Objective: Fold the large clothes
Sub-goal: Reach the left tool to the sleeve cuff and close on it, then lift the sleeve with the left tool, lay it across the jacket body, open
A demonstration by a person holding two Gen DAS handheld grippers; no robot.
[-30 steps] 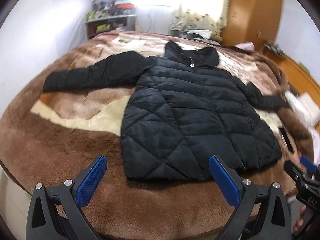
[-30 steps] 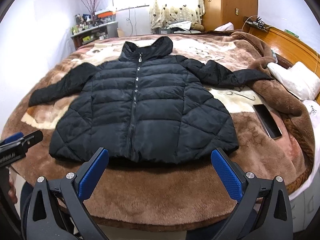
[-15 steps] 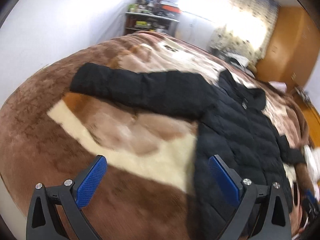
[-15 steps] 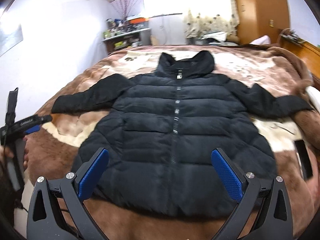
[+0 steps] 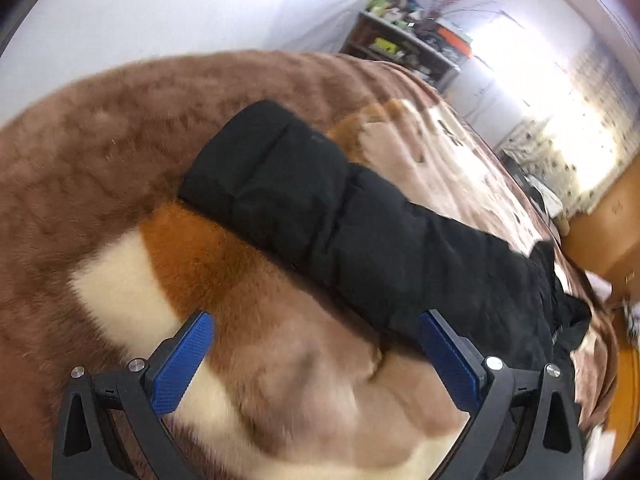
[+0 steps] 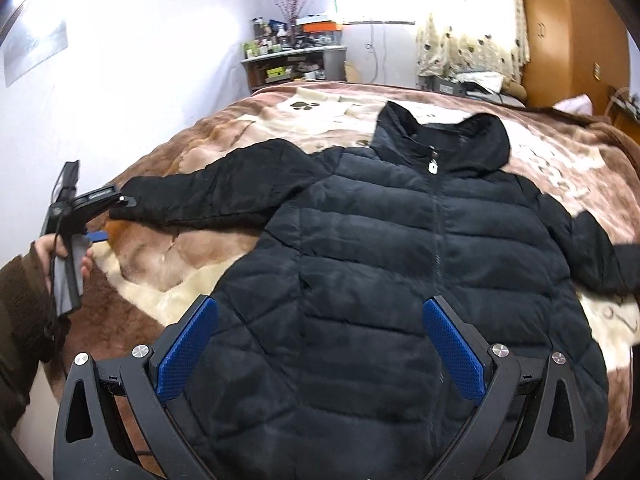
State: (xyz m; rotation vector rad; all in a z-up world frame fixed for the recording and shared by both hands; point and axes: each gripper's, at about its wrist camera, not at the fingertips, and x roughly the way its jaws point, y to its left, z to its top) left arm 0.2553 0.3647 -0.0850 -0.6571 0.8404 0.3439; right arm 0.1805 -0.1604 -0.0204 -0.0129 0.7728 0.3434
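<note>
Since a second ago the left gripper (image 5: 316,356) has swung over to the jacket (image 6: 400,264)'s left sleeve (image 5: 320,208), which lies crosswise just ahead on the bed (image 5: 80,184), both grippers' jaws spread and empty, right gripper (image 6: 320,348) over the hem.

Black jacket (image 6: 400,280) flat on blanket (image 6: 248,132)

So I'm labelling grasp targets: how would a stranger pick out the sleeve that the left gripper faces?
Find the brown plush blanket covering the bed, then the black puffer jacket spread flat on it. The sleeve stretches sideways toward the white wall, its cuff beside an orange patch, nearest the left gripper.
</note>
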